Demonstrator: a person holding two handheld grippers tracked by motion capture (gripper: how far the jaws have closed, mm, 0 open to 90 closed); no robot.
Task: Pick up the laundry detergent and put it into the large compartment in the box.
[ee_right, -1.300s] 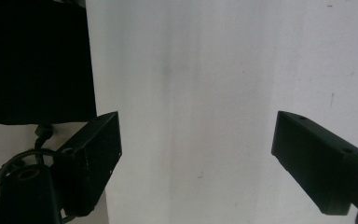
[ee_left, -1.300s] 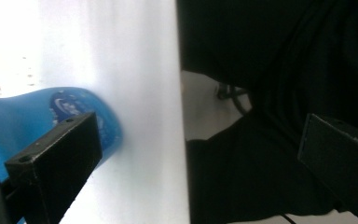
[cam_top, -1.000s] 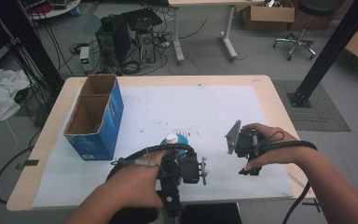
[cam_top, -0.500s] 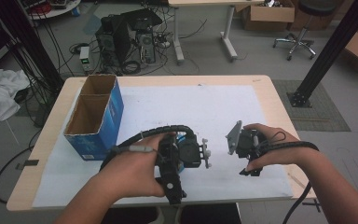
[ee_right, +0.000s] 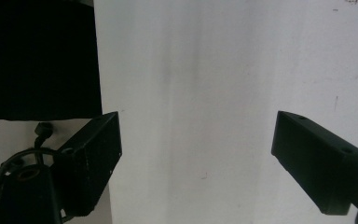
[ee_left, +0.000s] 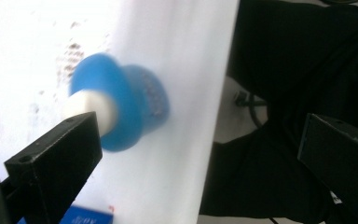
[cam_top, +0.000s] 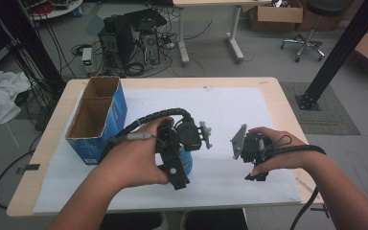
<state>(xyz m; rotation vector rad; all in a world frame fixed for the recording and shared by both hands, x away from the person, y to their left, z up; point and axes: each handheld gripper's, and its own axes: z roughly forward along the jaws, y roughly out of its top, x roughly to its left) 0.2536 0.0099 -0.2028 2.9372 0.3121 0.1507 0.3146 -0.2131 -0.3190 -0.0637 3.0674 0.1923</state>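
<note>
White paper covers the wooden surface, with a blue cardboard box open-topped at its far left. The left gripper has its jaws spread wide, released, and the blue plastic bottle with a white cap stands between them, nearer the left jaw, seemingly lined up for a grasp. The right gripper hangs apart over bare paper, its jaws likewise released and holding nothing, probably waiting its turn.

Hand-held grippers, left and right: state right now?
Left hand-held gripper: open, jaws wide apart, blue bottle ahead, not gripped.
Right hand-held gripper: open, nothing between its jaws.
</note>
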